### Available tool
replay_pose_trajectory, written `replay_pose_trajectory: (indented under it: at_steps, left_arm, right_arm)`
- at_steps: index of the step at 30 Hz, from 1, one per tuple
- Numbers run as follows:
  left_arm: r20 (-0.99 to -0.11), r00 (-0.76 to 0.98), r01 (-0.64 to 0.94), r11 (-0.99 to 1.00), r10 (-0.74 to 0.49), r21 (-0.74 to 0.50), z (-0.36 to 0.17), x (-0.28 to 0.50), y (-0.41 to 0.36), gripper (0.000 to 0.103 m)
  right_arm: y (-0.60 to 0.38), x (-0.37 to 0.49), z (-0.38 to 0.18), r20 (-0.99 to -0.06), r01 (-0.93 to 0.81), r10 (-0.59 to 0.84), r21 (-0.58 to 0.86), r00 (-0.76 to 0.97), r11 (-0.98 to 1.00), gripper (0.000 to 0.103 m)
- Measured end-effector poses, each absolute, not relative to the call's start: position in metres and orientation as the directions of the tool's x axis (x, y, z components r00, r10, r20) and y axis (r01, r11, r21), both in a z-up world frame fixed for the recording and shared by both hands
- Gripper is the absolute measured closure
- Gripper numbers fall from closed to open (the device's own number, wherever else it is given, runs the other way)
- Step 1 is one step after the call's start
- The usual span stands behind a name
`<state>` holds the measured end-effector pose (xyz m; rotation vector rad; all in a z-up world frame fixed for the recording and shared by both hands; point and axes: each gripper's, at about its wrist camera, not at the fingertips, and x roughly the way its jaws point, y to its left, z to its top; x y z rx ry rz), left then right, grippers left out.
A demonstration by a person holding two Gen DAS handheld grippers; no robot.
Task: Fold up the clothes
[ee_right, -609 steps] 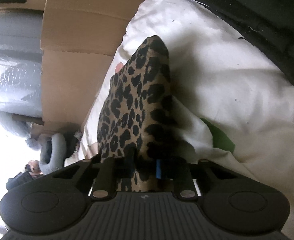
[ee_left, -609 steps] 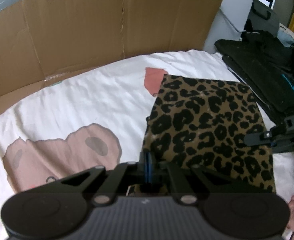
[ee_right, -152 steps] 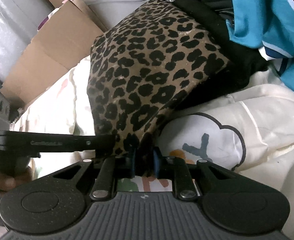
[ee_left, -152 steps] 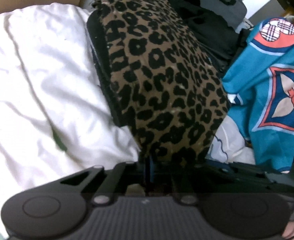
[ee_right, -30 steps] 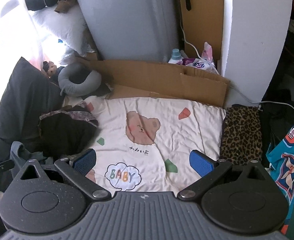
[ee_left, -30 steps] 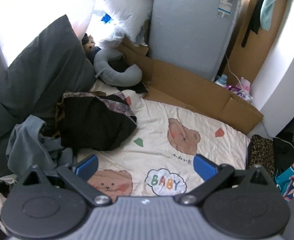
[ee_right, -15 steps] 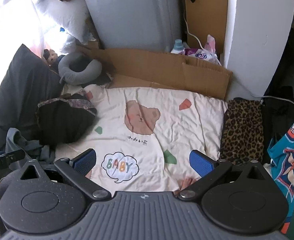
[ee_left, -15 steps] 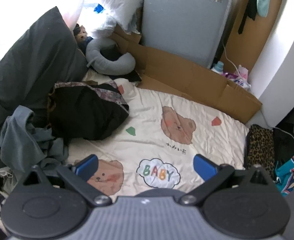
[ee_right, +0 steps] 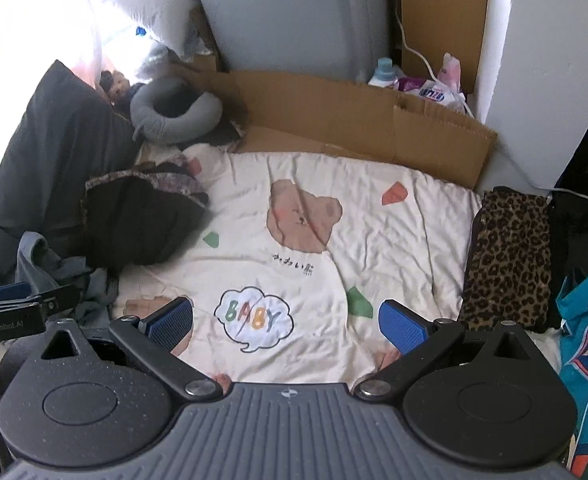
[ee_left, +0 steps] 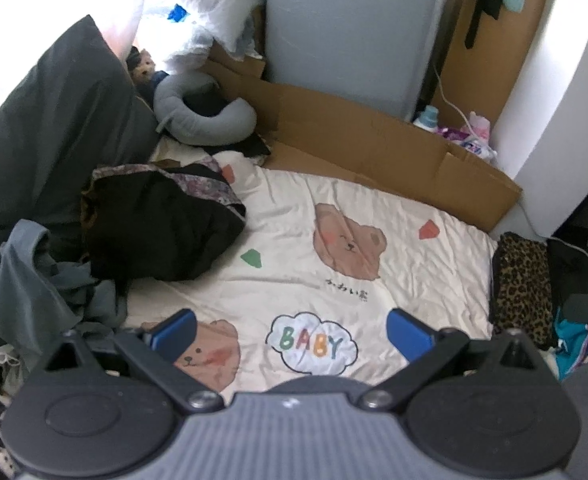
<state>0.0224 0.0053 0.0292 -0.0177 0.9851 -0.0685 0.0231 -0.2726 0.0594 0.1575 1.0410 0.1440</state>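
The folded leopard-print garment (ee_left: 523, 284) (ee_right: 509, 256) lies on a dark stack at the right edge of the bed. A heap of unfolded clothes, black (ee_left: 158, 232) (ee_right: 142, 220) and grey (ee_left: 38, 292), sits at the left. My left gripper (ee_left: 292, 334) hangs open above the cream bear-print sheet (ee_left: 333, 280), holding nothing. My right gripper (ee_right: 286, 322) is open too, high over the same sheet (ee_right: 313, 248), with nothing between its blue pads. Part of the left gripper (ee_right: 18, 308) shows at the left edge of the right wrist view.
Flat cardboard (ee_left: 373, 136) lines the far side of the bed in front of a grey wrapped mattress (ee_left: 345, 28). A dark pillow (ee_left: 46, 120) and a grey neck pillow (ee_left: 202, 116) lie at the left. A teal printed cloth (ee_right: 585, 328) lies at the right.
Both grippers, shut on the leopard garment five seconds ago, are now open and raised high over the bed. Over the last second both views drifted slightly closer to the sheet.
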Motion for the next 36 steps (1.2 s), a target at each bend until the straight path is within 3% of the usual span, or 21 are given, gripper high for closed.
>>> replay_pose_trajectory:
  at_steps: [36]
  left_arm:
    - [-0.805,0.593,0.030,0.999,-0.028,-0.012,0.0284,0.0249,0.0057,0.008]
  right_arm:
    - [-0.2618,0.0271,0.0584,-0.834,-0.075,0.225,0.218,0.504,0.973,0.001]
